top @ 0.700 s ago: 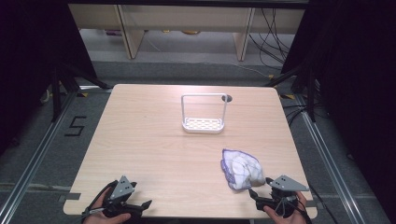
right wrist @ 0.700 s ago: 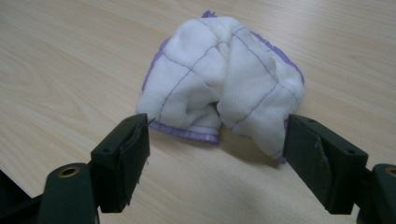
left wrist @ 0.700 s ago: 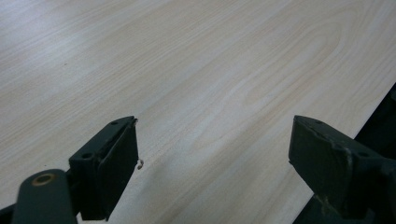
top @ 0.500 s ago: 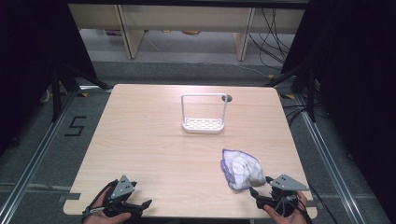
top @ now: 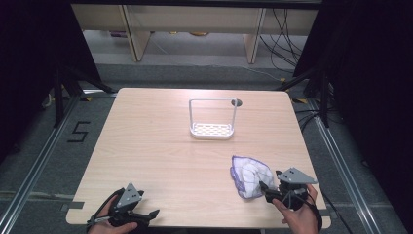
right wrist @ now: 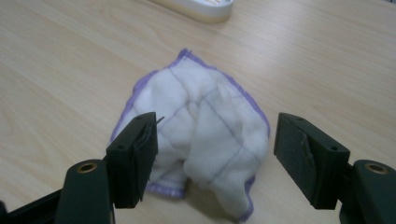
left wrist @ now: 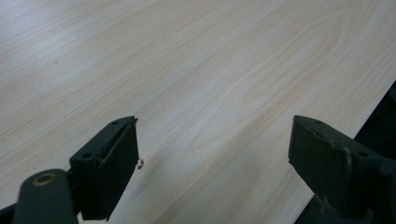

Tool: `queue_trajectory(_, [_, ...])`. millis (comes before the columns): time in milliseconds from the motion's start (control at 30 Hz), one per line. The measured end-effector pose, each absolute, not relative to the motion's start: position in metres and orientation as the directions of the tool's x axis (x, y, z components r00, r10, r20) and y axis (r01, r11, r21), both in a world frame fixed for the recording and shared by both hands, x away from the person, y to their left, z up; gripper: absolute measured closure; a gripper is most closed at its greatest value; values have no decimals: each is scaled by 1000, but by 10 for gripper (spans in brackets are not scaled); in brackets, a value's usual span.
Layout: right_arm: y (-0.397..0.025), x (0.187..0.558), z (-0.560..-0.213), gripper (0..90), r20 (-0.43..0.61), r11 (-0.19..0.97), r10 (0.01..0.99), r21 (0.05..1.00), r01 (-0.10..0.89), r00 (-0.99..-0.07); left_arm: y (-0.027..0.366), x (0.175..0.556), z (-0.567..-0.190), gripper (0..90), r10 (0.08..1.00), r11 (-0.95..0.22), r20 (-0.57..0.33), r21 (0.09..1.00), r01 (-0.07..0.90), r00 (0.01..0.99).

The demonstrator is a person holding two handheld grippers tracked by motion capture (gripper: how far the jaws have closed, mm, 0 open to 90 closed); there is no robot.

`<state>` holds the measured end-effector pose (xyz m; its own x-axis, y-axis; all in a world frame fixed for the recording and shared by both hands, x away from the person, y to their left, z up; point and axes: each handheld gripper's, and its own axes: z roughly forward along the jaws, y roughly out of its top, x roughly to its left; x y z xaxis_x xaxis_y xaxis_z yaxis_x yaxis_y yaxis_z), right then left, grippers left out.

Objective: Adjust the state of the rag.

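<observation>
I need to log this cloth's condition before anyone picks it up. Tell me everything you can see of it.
The cloth is white with a purple stitched border and thin purple grid lines. It looks soft and padded. It lies crumpled in a loose heap with folds, not spread flat, on the wooden table near its right front edge, well in front of the white rack. The open right gripper points at it, fingers on either side of its near edge; whether they touch it is unclear.
</observation>
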<state>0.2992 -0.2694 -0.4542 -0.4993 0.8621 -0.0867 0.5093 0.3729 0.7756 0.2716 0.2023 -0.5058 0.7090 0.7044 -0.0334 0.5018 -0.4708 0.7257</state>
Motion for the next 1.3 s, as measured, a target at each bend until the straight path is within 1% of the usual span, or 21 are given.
queue_trajectory(133, [-258, 316, -451, 324, -94, 393, 845, 777, 491, -526, 204, 272, -505, 156, 701, -483, -25, 719, 500, 713])
queue_trajectory(167, [-252, 321, -452, 327, -85, 396, 839, 773, 495, -538, 202, 272, -506, 156, 717, -445, -48, 737, 509, 695])
queue_trajectory(200, [-250, 324, -452, 330, -93, 409, 831, 771, 489, -548, 203, 274, -506, 155, 713, -477, -16, 721, 503, 701])
queue_trajectory(233, [-246, 326, -453, 330, -88, 408, 832, 767, 496, -548, 203, 273, -506, 155, 710, -468, -39, 720, 513, 703])
queue_trajectory(333, [-240, 333, -454, 330, -91, 425, 823, 753, 502, -561, 202, 273, -506, 156, 711, -480, -16, 719, 502, 703])
queue_trajectory(433, [-231, 340, -456, 326, -82, 430, 821, 740, 517, -565, 200, 272, -507, 155, 714, -454, -47, 729, 512, 699])
queue_trajectory(533, [-225, 348, -460, 306, -90, 447, 814, 728, 520, -574, 202, 273, -505, 155, 693, -495, -21, 712, 498, 720])
queue_trajectory(567, [-221, 354, -464, 303, -90, 462, 811, 705, 538, -578, 200, 274, -507, 155, 706, -471, -39, 721, 509, 707])
queue_trajectory(633, [-217, 357, -470, 369, -81, 471, 811, 677, 566, -579, 200, 274, -507, 154, 698, -483, -36, 713, 508, 715])
queue_trajectory(667, [-217, 357, -470, 369, -81, 471, 811, 677, 566, -579, 200, 274, -507, 154, 698, -483, -36, 713, 508, 715])
queue_trajectory(700, [-216, 358, -471, 422, -80, 479, 810, 663, 575, -582, 199, 274, -507, 154, 699, -485, -28, 715, 503, 714])
queue_trajectory(733, [-216, 360, -475, 579, -108, 518, 784, 657, 548, -612, 200, 273, -506, 154, 682, -511, -16, 705, 491, 731])
queue_trajectory(767, [-216, 358, -473, 628, -94, 503, 792, 660, 558, -603, 198, 272, -507, 155, 697, -499, -7, 713, 492, 717])
queue_trajectory(800, [-216, 358, -473, 628, -94, 503, 792, 660, 558, -603, 198, 272, -507, 155, 697, -499, -7, 713, 492, 717])
queue_trajectory(833, [-218, 357, -471, 667, -97, 501, 792, 667, 551, -602, 200, 272, -505, 155, 678, -520, -5, 704, 484, 735])
queue_trajectory(867, [-221, 353, -461, 747, -100, 493, 786, 698, 520, -610, 198, 272, -506, 154, 693, -494, -18, 717, 492, 721])
queue_trajectory(900, [-224, 352, -458, 764, -128, 502, 776, 719, 481, -617, 199, 272, -506, 154, 693, -493, -20, 717, 493, 721])
queue_trajectory(1067, [-230, 342, -444, 794, -125, 482, 770, 757, 442, -625, 198, 272, -506, 155, 695, -494, -16, 716, 493, 719])
queue_trajectory(1133, [-236, 337, -434, 802, -149, 485, 759, 779, 398, -634, 198, 271, -506, 154, 696, -492, -20, 715, 497, 718])
queue_trajectory(1200, [-243, 333, -431, 803, -137, 470, 765, 787, 399, -630, 198, 271, -506, 154, 696, -489, -24, 716, 498, 717])
queue_trajectory(1300, [-265, 329, -434, 808, -63, 393, 803, 803, 449, -592, 199, 271, -505, 155, 693, -497, -11, 717, 488, 721])
